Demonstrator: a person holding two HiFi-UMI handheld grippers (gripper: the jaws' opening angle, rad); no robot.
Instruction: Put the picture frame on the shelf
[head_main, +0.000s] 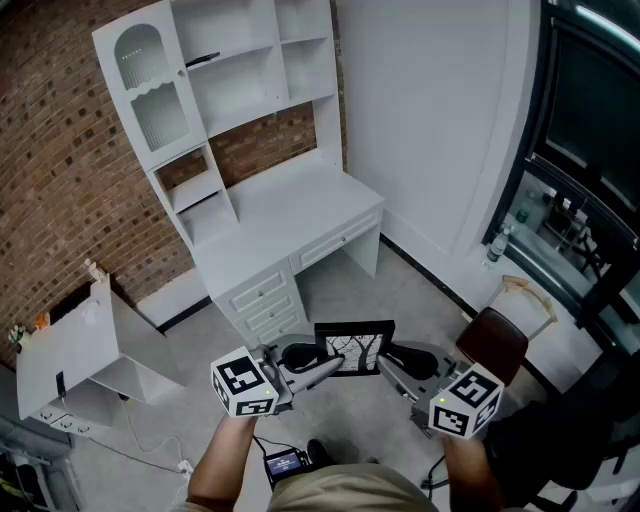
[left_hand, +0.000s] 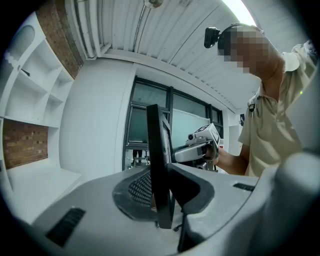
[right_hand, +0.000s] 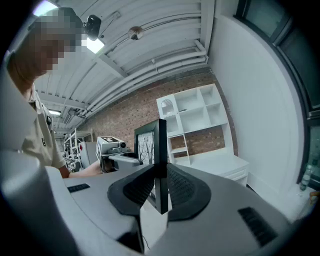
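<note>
A black picture frame (head_main: 354, 347) with a bare-tree print hangs in the air above the floor, held between both grippers. My left gripper (head_main: 328, 366) is shut on its left edge, and my right gripper (head_main: 386, 362) is shut on its right edge. In the left gripper view the frame (left_hand: 158, 165) stands edge-on between the dark pads (left_hand: 141, 190). The right gripper view shows the frame (right_hand: 159, 160) clamped the same way, with the white shelf unit (right_hand: 196, 119) behind it. The shelf unit (head_main: 232, 70) stands on a white desk (head_main: 290, 205) ahead, against the brick wall.
A brown chair (head_main: 492, 343) stands at the right, close to my right hand. A low white cabinet (head_main: 75, 355) sits at the left. A dark-framed window (head_main: 590, 150) fills the right side. A small device (head_main: 283, 463) with cables lies on the floor by my feet.
</note>
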